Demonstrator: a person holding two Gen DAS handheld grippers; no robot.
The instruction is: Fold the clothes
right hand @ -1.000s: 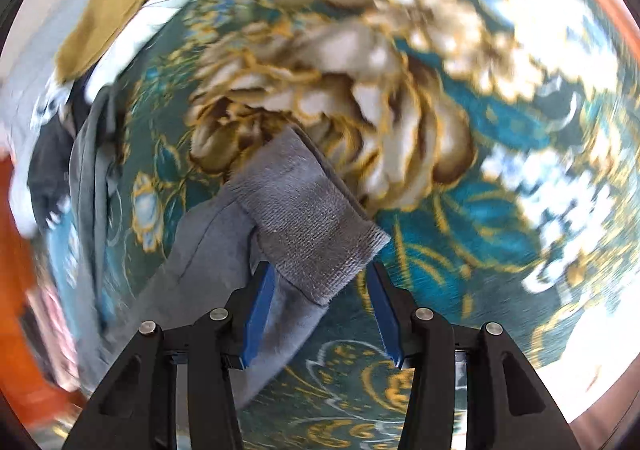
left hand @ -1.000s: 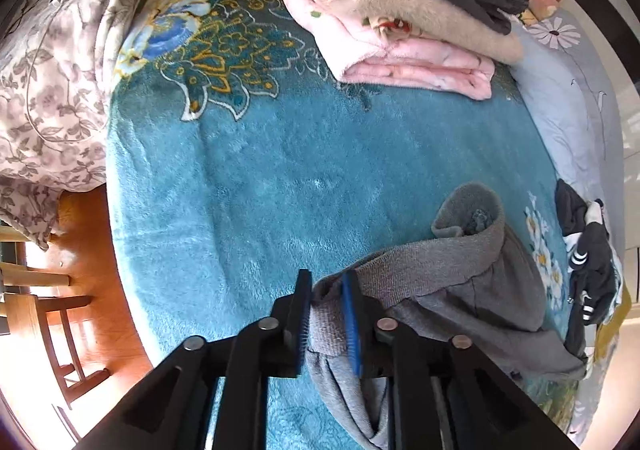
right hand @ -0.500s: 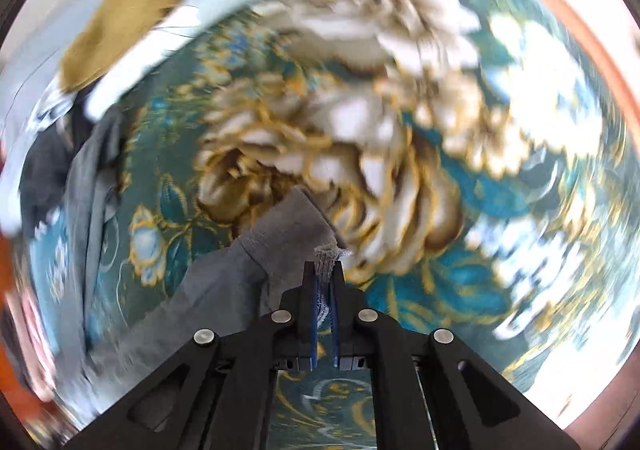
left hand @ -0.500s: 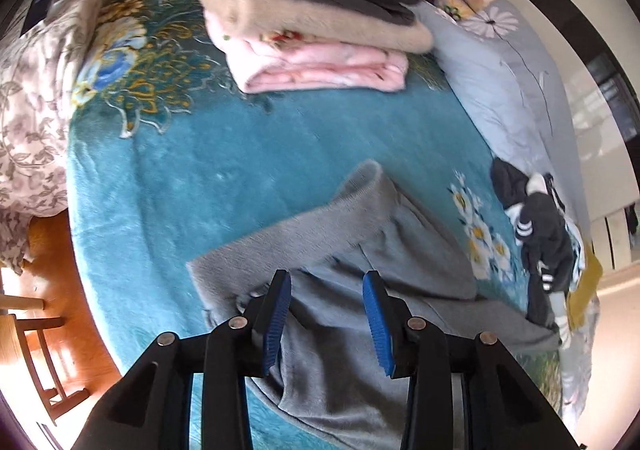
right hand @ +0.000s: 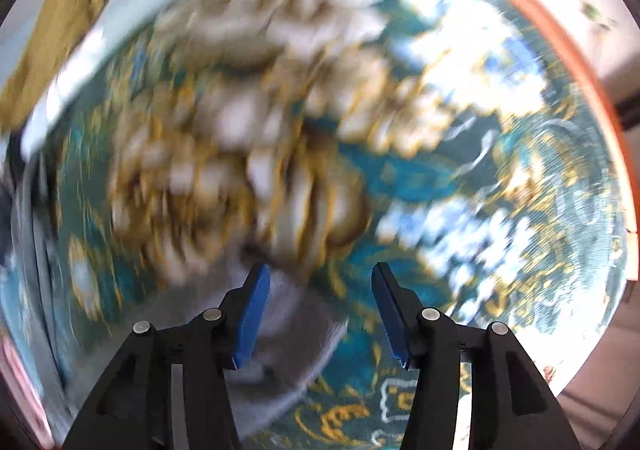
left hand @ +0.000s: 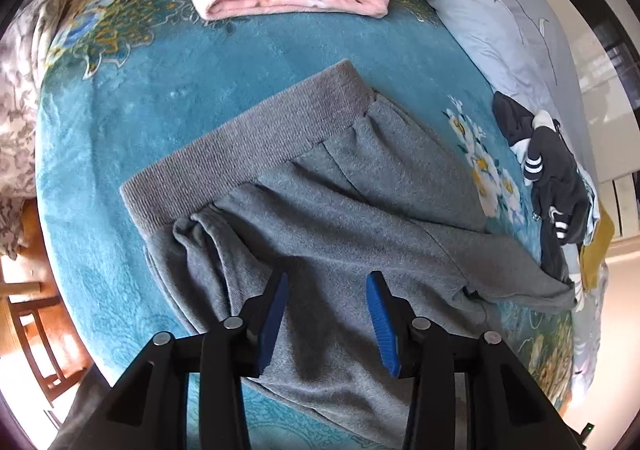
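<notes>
The left wrist view is sharp and brightly daylit, with sun glare on the pale floor at the right edge. The right wrist view is smeared by motion blur across the teal floral plush blanket, with washed-out highlights at right. Fisheye curvature and dark corners frame both.

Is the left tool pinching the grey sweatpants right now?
No. The left gripper has its blue fingers spread wide apart above the grey sweatpants, which lie flat on the teal blanket.
</notes>
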